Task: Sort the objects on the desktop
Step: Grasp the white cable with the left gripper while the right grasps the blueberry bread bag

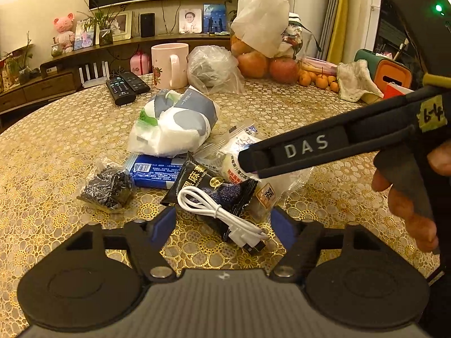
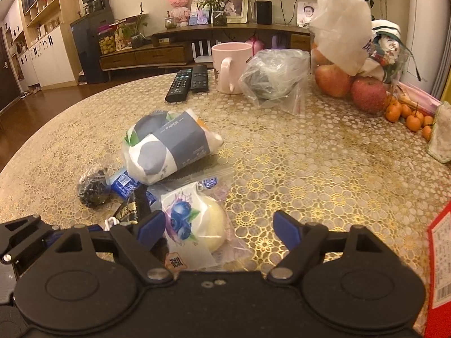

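A pile of small things lies on the gold lace tablecloth (image 1: pixel 56 146). A coiled white USB cable (image 1: pixel 217 211) rests on a black snack packet (image 1: pixel 208 188), between the fingers of my open left gripper (image 1: pixel 225 226). Beside them lie a blue packet (image 1: pixel 155 170), a dark wrapped snack (image 1: pixel 108 187) and a tissue pack (image 1: pixel 174 124). My right gripper (image 2: pixel 218 229) is open just above a blueberry bread packet (image 2: pixel 194 219). It also shows in the left wrist view (image 1: pixel 251 166), hovering over that packet (image 1: pixel 239 146). The tissue pack (image 2: pixel 169 143) lies beyond.
At the back of the table stand a pink mug (image 1: pixel 169 64), two remotes (image 1: pixel 126 86), a clear bag (image 1: pixel 214 69), apples (image 1: pixel 267 66) under a white bag, small oranges (image 1: pixel 318 80) and a cloth (image 1: pixel 355 80). A red box (image 2: pixel 439 267) sits at right.
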{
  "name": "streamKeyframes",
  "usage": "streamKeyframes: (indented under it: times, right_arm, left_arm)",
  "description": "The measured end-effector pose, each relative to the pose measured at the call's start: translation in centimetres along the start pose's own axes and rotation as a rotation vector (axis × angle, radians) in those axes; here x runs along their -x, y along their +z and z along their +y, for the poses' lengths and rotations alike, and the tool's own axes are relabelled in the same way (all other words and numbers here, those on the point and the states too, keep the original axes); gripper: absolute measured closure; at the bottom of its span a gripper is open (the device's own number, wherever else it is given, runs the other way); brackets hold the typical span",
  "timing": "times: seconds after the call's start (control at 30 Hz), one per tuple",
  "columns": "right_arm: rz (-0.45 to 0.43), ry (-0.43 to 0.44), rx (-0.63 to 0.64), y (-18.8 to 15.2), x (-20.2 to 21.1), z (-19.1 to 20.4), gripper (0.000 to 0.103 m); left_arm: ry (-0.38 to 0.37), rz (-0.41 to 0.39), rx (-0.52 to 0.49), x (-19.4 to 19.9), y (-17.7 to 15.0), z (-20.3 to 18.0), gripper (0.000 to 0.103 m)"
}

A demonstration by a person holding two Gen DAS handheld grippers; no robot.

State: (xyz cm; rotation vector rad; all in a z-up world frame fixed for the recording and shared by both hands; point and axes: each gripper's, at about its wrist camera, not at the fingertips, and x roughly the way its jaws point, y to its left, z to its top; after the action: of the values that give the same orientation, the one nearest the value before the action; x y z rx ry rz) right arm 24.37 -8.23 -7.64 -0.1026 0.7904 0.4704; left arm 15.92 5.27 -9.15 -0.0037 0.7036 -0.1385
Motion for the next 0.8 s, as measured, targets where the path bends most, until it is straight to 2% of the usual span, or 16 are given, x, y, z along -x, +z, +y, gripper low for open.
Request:
streamKeyframes:
  times: [0.17,0.23,0.27,0.3,0.57,0.67,0.8]
  right_arm:
    - [0.015,0.029,-0.001,-0.1,-1.0,0.3,0.03]
    - [0.016,0.042,-0.007,-0.3,-1.2,0.3,0.032]
    - [0.016,0.048,-0.007,-0.3,-1.2,0.3,0.034]
    - [0.016,0.054,-0.008,-0.3,-1.2,0.3,0.036]
    - [0.008,0.079,-0.011,-0.3,-0.7,0.5,0.056]
    - [0.004,0.072,-0.012,-0.4,-0.4,0.4,0.059]
    - [0.004,0.059,-0.017,-0.6,0.1,0.3,0.06]
  left_arm:
    - [-0.003,0.024,0.024,-0.8,-0.1,0.4,0.047]
    - [-0.012,0.022,0.042,-0.8,-0.3,0.7,0.049]
    - [-0.013,0.021,0.046,-0.7,-0.3,0.7,0.052]
    - [-0.013,0.021,0.047,-0.7,-0.3,0.7,0.06]
    - [-0.022,0.029,0.09,-0.4,-0.3,1.1,0.072]
    - [-0.007,0.026,0.094,-0.1,-0.2,1.2,0.08]
    - [-0.006,0.028,0.095,0.1,-0.2,1.3,0.084]
